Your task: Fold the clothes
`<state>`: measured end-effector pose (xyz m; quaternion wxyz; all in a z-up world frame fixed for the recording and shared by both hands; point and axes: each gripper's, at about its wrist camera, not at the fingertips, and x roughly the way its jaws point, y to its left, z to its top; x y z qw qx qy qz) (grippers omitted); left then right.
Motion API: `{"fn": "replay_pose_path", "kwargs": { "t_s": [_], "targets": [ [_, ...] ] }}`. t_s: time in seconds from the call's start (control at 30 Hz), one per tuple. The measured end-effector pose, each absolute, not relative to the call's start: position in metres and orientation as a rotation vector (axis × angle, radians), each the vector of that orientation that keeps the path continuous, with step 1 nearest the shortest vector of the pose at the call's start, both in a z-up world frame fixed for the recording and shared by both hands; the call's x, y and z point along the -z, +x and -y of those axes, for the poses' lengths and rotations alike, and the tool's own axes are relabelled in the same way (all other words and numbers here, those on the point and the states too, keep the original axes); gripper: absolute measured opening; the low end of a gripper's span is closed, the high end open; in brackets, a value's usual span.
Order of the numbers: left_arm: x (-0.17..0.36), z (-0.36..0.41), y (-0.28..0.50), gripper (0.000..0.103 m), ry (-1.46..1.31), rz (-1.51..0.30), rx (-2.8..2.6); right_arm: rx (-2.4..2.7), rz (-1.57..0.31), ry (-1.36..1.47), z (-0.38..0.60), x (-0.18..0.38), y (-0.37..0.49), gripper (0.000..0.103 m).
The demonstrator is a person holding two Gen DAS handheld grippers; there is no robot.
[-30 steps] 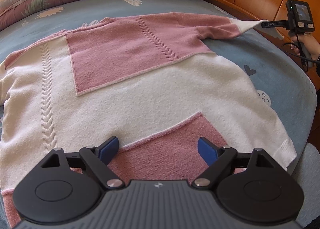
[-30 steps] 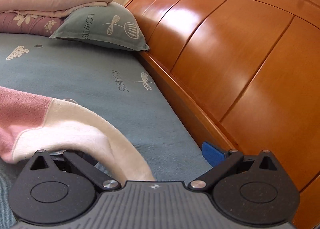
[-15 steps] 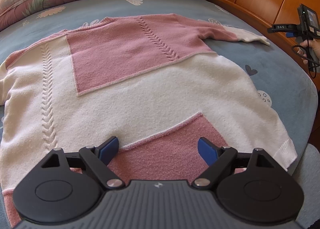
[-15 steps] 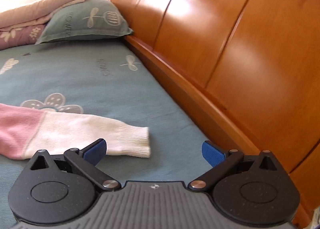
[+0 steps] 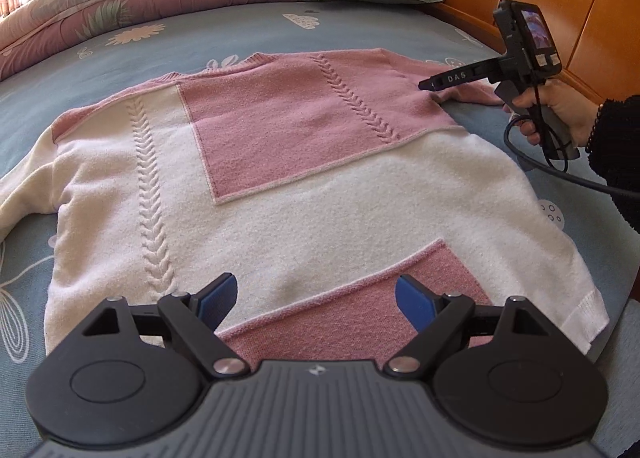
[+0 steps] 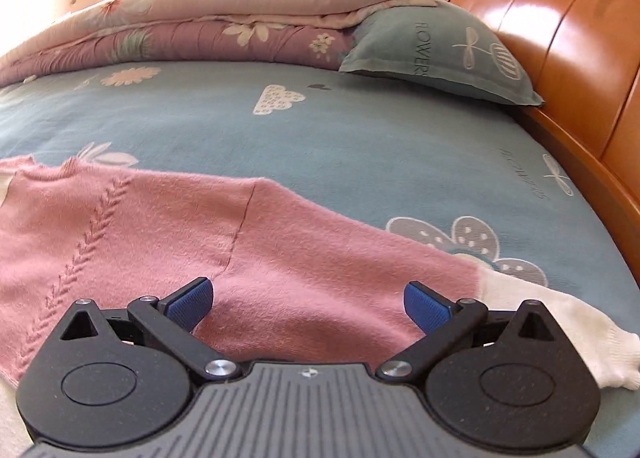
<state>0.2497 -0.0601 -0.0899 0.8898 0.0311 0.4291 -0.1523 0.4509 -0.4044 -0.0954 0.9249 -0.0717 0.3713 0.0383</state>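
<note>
A pink and white knit sweater [image 5: 304,178] lies flat on the blue bed sheet [image 5: 120,46], with cable stitching down it. My left gripper [image 5: 316,300] is open and empty, just above the sweater's hem by a pink patch. My right gripper [image 6: 308,306] is open and empty, over the pink shoulder and upper sleeve [image 6: 320,258]. The sleeve runs right to a white cuff [image 6: 592,342] lying flat. The right gripper also shows in the left wrist view [image 5: 428,84], hand-held at the sweater's right shoulder. The left sleeve [image 5: 24,202] trails off the left side.
A folded floral quilt [image 6: 200,30] and a blue-green pillow [image 6: 440,46] lie at the far end of the bed. A glossy wooden headboard [image 6: 560,38] runs along the right side. The bed edge drops off at the near right [image 5: 624,318].
My right gripper let go of the sleeve cuff, which now lies flat, and moved back left over the pink shoulder. My left gripper rose and tilted slightly, staying open.
</note>
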Motion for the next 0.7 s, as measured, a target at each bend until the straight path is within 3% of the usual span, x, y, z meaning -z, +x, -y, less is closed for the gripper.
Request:
{"fn": "replay_pose_path", "kwargs": {
  "t_s": [0.17, 0.27, 0.5, 0.7],
  "targets": [
    [0.099, 0.042, 0.249, 0.086, 0.041, -0.920, 0.278, 0.003, -0.830, 0.064, 0.460, 0.095, 0.451, 0.103],
    [0.101, 0.038, 0.247, 0.086, 0.027, -0.919, 0.275, 0.010, -0.816, 0.046, 0.456, 0.074, 0.431, 0.103],
    [0.095, 0.050, 0.239, 0.086, 0.085, -0.900, 0.313, -0.385, -0.750, -0.011, 0.369, 0.039, 0.361, 0.103],
    [0.106, 0.042, 0.227, 0.086, 0.114, -0.965, 0.289, -0.531, -0.798, -0.198, 0.293, 0.075, 0.310, 0.103]
  ]
}}
